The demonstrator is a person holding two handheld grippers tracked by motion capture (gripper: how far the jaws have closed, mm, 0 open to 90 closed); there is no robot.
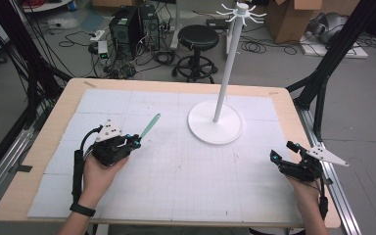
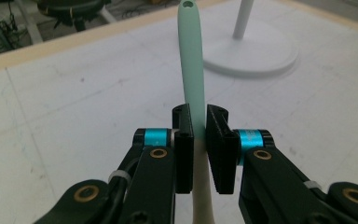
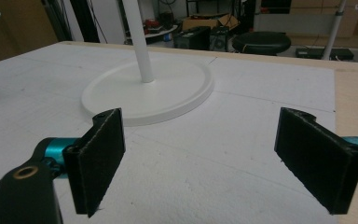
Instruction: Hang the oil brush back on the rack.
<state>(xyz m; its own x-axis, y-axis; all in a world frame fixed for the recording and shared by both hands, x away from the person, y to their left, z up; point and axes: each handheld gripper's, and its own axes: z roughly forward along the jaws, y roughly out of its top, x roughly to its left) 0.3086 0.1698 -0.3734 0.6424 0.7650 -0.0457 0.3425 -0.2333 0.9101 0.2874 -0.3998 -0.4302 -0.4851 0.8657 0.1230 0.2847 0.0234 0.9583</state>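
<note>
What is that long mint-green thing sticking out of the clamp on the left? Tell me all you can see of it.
It is a slim utensil handle, pale mint green, smooth like silicone or plastic, with a small hanging hole at its rounded tip. Lower down it turns cream-coloured. The left gripper is shut on it, its black pads pressing both sides. It points up and away toward the white stand, tilted and touching neither stand nor table. Its far end below the jaws is hidden.
</note>
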